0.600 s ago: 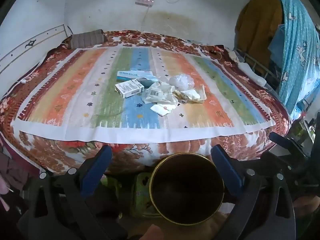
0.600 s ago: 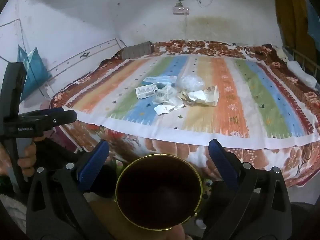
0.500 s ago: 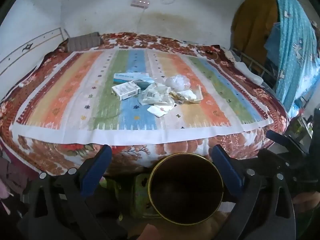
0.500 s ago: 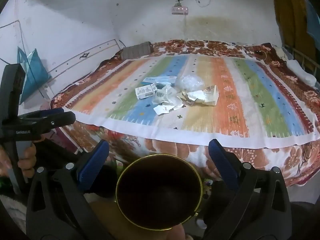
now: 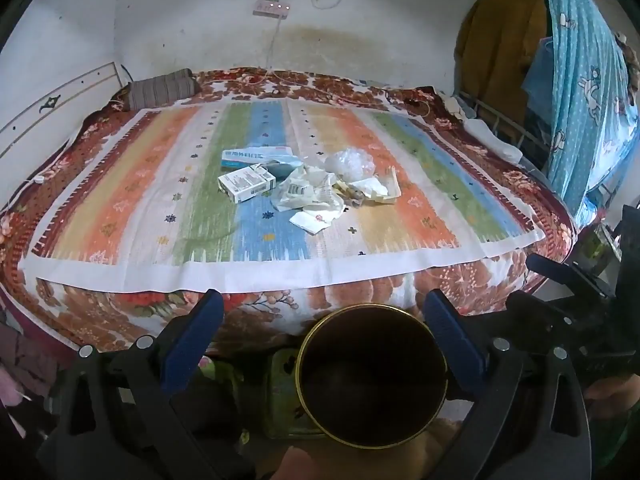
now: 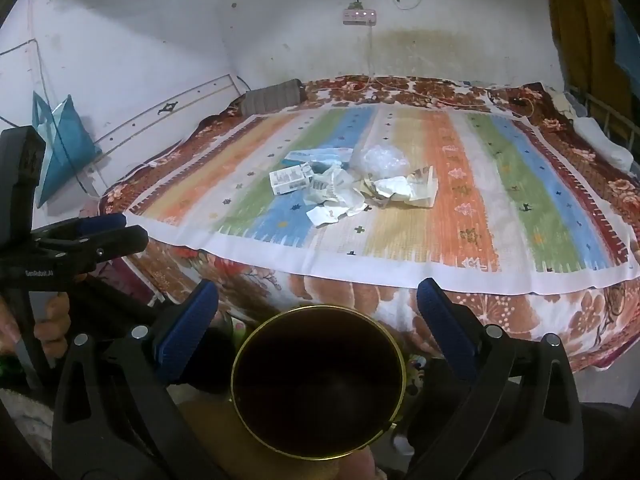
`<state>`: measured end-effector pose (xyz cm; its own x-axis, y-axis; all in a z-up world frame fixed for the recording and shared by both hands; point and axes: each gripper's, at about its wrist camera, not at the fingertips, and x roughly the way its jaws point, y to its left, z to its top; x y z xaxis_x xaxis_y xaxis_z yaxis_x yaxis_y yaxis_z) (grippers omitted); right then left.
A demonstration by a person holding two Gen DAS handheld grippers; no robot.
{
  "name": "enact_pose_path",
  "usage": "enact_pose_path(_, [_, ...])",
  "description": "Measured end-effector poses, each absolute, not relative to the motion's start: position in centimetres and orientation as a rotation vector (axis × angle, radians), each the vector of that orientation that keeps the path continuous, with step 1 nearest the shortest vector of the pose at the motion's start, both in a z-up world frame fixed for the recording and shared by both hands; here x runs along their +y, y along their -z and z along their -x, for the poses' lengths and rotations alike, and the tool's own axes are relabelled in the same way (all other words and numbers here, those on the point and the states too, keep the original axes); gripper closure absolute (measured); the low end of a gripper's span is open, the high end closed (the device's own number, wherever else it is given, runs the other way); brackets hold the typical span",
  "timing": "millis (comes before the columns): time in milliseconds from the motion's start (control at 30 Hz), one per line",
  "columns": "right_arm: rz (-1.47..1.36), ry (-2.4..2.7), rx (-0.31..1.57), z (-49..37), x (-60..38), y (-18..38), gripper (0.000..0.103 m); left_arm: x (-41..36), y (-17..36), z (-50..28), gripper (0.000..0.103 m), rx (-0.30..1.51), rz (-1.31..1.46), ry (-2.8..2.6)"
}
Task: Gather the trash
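Observation:
A pile of trash [image 5: 308,188] lies mid-bed on the striped cloth: a white carton [image 5: 246,182], a blue-white box [image 5: 256,157], crumpled paper [image 5: 316,200], a clear plastic bag [image 5: 348,162]. The pile also shows in the right wrist view [image 6: 352,188]. A dark round bin with a gold rim [image 5: 370,376] stands below the bed's front edge, between both grippers' fingers in each view [image 6: 318,384]. My left gripper [image 5: 320,332] is open and empty. My right gripper [image 6: 318,324] is open and empty. Both are well short of the pile.
The striped cloth [image 5: 120,200] covers a floral bedspread [image 5: 100,308]. A grey pillow [image 5: 160,90] lies at the far left. Hanging clothes [image 5: 580,80] and a metal rail stand at the right. A teal bag [image 6: 60,140] leans on the left wall. A power strip [image 6: 359,16] hangs on the back wall.
Both views have shifted slightly: the bed and the pile sit a little lower and nearer. Both grippers stay open and empty.

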<state>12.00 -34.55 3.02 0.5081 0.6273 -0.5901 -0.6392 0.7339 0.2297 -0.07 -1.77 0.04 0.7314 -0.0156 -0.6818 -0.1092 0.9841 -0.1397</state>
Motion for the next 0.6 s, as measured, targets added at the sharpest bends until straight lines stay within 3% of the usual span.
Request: enact_pose_path(600, [0.019,-0.746,0.719,-12.3,-34.8,-3.1,0.009,-0.7,-0.7,-0.3,0.006,0.74,0.195,-0.072])
